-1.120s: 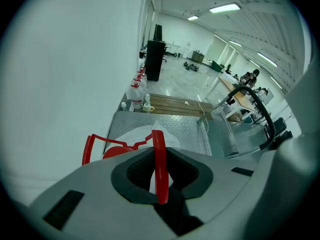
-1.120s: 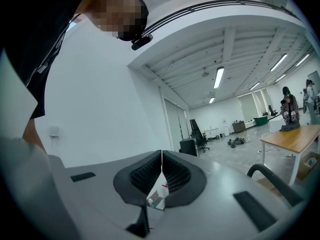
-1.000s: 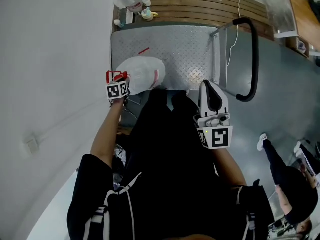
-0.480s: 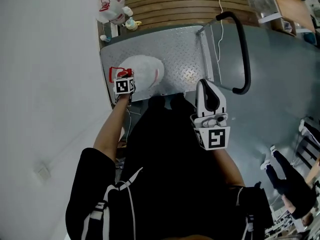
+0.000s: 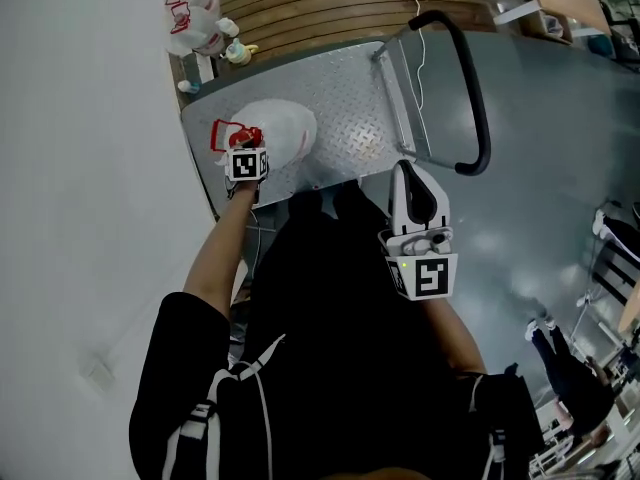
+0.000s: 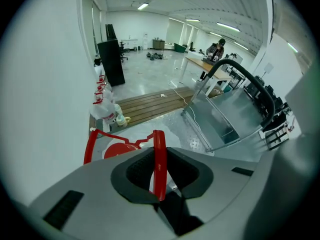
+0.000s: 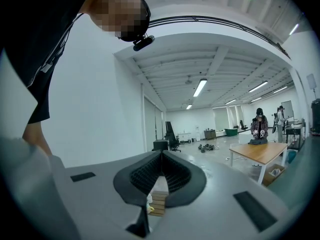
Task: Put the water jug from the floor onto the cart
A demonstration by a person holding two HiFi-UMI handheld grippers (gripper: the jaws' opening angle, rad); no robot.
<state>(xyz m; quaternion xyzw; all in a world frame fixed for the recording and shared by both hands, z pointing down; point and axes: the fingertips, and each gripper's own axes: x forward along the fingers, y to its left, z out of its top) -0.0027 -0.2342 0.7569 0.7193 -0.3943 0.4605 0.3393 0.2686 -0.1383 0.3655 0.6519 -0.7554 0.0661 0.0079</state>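
Note:
The water jug (image 5: 285, 133), clear plastic with a red cap (image 6: 117, 150), rests on the near left part of the cart's steel deck (image 5: 350, 88). Its red handle (image 6: 160, 159) runs upright between the pads of my left gripper (image 6: 161, 184), which points steeply down over the jug's neck (image 5: 243, 143). The pads still pinch the handle while the jaws are opening. My right gripper (image 5: 412, 173) hangs in front of the person's body, off the cart's near edge. It points about level, and its jaws (image 7: 161, 156) are shut with nothing between them.
The cart's black push handle (image 5: 470, 98) arches up on the right above a folded steel panel (image 6: 220, 119). Beyond the deck lie a wooden pallet (image 5: 330, 8) and several more jugs (image 5: 195, 13) by the white wall. People work at a table (image 7: 260, 151) far off.
The left gripper has carried the jug's handle further in over the deck and slightly down, and its wrist has rolled. The right gripper has stayed in place.

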